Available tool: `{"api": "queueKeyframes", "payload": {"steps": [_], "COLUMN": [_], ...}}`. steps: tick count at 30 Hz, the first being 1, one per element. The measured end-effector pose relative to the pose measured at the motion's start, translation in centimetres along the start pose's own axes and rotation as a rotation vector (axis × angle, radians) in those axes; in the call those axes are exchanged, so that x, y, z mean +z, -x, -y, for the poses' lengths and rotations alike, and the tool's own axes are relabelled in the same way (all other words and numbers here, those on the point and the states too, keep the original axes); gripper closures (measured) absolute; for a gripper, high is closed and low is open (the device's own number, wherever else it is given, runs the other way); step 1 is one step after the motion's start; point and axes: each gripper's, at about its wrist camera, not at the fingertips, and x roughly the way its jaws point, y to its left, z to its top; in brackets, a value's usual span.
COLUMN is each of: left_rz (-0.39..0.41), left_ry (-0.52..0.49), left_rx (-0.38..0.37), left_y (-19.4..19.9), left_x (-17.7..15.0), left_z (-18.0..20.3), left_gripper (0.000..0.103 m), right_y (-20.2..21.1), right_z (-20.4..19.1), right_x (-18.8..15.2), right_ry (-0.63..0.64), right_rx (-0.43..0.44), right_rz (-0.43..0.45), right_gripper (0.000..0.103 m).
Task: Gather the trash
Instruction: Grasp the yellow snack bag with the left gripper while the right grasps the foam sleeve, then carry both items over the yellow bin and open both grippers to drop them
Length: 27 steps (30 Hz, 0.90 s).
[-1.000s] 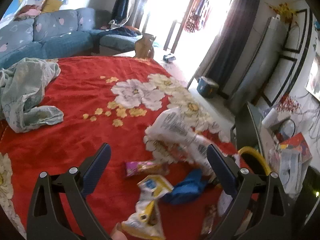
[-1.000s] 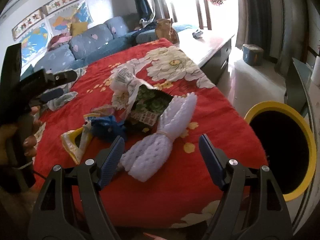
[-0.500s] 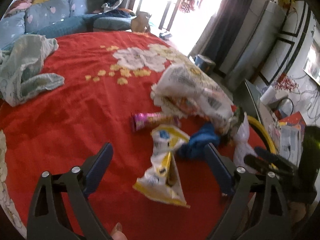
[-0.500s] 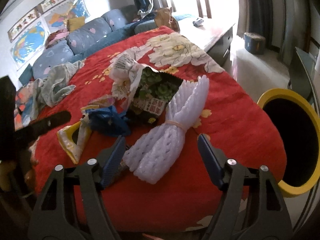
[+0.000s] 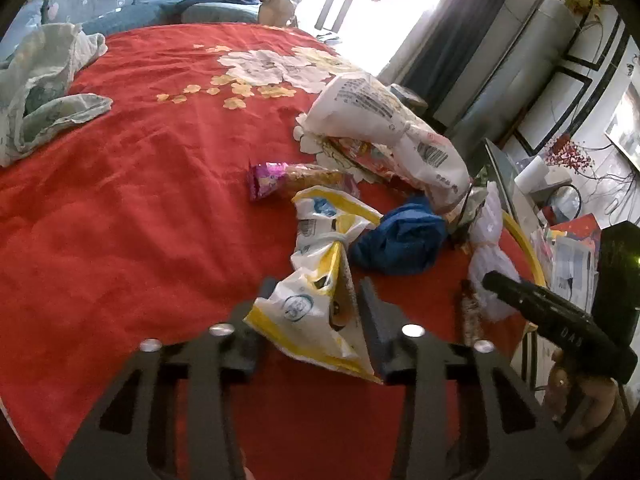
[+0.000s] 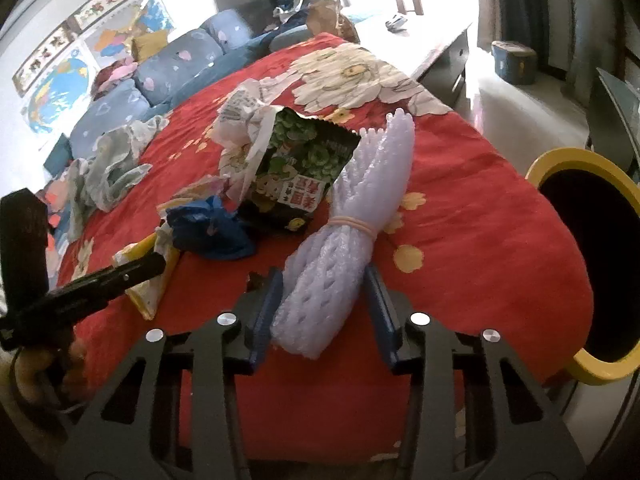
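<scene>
Trash lies on a red flowered tablecloth (image 5: 120, 220). My left gripper (image 5: 316, 312) has closed around the near end of a yellow and white plastic wrapper (image 5: 320, 280). My right gripper (image 6: 324, 300) has closed around the near end of a white foam net bundle (image 6: 352, 216) tied with a rubber band. Beyond lie a crumpled blue wrapper (image 5: 400, 240), a pink snack wrapper (image 5: 280, 176), a large white printed bag (image 5: 380, 120) and a green snack bag (image 6: 304, 160). The yellow-rimmed trash bin (image 6: 588, 256) stands at the table's right edge.
A pale green cloth (image 5: 40, 88) lies at the table's far left. A blue sofa (image 6: 160, 76) stands behind the table. A low white cabinet (image 6: 432, 40) and a small blue box (image 6: 514, 60) are near the window. The right gripper shows in the left wrist view (image 5: 552, 312).
Both grippers moved forward and down onto the trash and narrowed from wide open: the left around the yellow wrapper, the right around the foam net.
</scene>
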Motion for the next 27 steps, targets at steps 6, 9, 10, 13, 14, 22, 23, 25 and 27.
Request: {"api": "queueKeyframes", "payload": {"steps": [6, 9, 10, 13, 14, 22, 23, 25, 27], "left_rz": [0.019, 0.049, 0.061, 0.1, 0.112, 0.185, 0.189, 0.195, 0.2], "left_ry": [-0.014, -0.021, -0.025, -0.036, -0.039, -0.06, -0.063, -0.07, -0.078], "left_rx": [0.003, 0.005, 0.006, 0.007, 0.007, -0.004, -0.007, -0.015, -0.022], "left_y": [0.4, 1.2, 1.5, 2.6, 3.0, 5.4, 5.5, 5.7, 5.9], "left_x": [0.1, 0.5, 0.6, 1.1, 1.2, 2.3, 2.3, 2.4, 2.5], "left_z": [0.2, 0.3, 0.4, 0.6, 0.7, 1.5, 1.7, 2.1, 2.7], "left_gripper": [0.077, 0.077, 0.077, 0.078, 0.078, 0.078, 0.078, 0.078, 0.078], "right_y": [0.5, 0.7, 0.8, 1.2, 1.3, 2.5, 2.6, 2.8, 3.1], "right_z": [0.8, 1.5, 1.7, 2.2, 2.3, 2.8, 2.8, 2.7, 2.7], "right_x": [0.2, 0.4, 0.5, 0.7, 0.8, 1.4, 1.5, 1.7, 1.9], "right_ry": [-0.012, -0.026, -0.029, -0.033, -0.033, -0.025, -0.021, -0.009, -0.005], "right_rx": [-0.039, -0.058, -0.061, -0.081, -0.085, -0.099, -0.098, -0.092, -0.086], "right_rz": [0.021, 0.03, 0.031, 0.046, 0.05, 0.091, 0.095, 0.103, 0.111], "right_gripper": [0.074, 0.074, 0.075, 0.075, 0.076, 0.087, 0.088, 0.09, 0.091]}}
